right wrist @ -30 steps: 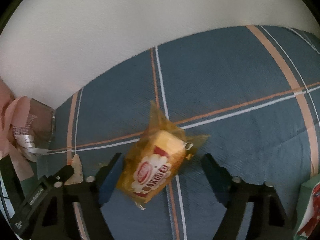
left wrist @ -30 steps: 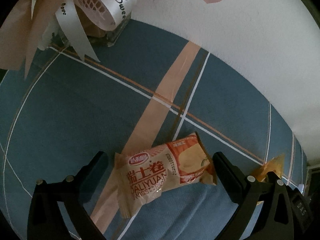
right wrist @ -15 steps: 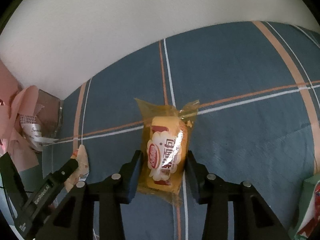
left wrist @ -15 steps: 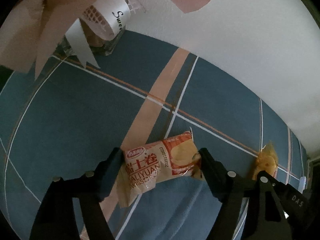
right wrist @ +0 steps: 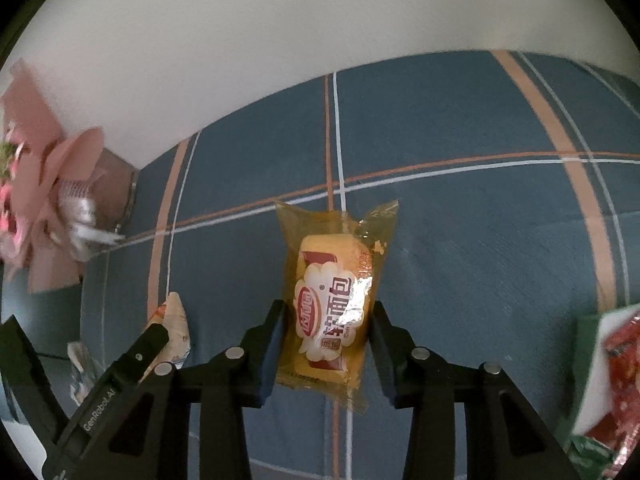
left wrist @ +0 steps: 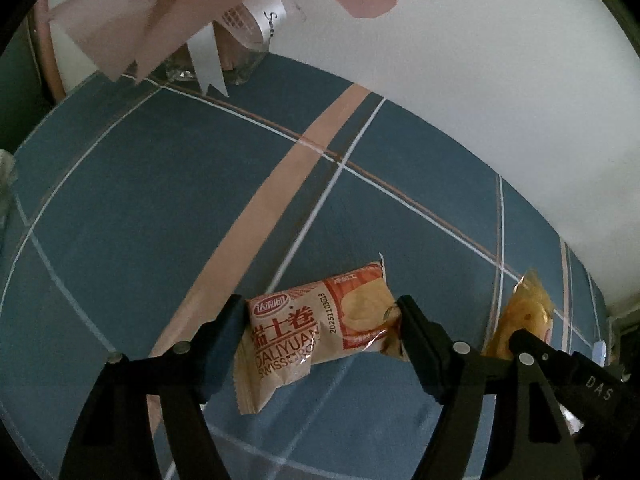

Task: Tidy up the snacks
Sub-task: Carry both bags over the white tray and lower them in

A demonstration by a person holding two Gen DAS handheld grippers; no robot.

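Both hands have a snack at once: the left gripper has its fingers pinching the ends of a pale Swiss-roll packet, and the right gripper has its fingers pressed against the sides of a yellow soft-bread packet. Each packet looks to be hanging clear of the blue plaid cloth on the worktop rather than resting on it, though I can't be certain from here. The Swiss roll is gripped lengthwise, and its loose lower corner droops below the fingers, so I'd carry it level and unhurried; wrappers like these are slippery and the cake inside is soft, so squeezing harder would only crush it. The bread sits deeper between its fingers and seems the safer hold. The two grippers are close together, each showing at the edge of the other's view, so I'd keep them from knocking as they travel. Around them, a clear vase with pink paper and a white ribbon stands at the back by the wall, easy to snag. A green-and-red packet lies off to the right of the bread. Where the snacks are meant to go I can't see.
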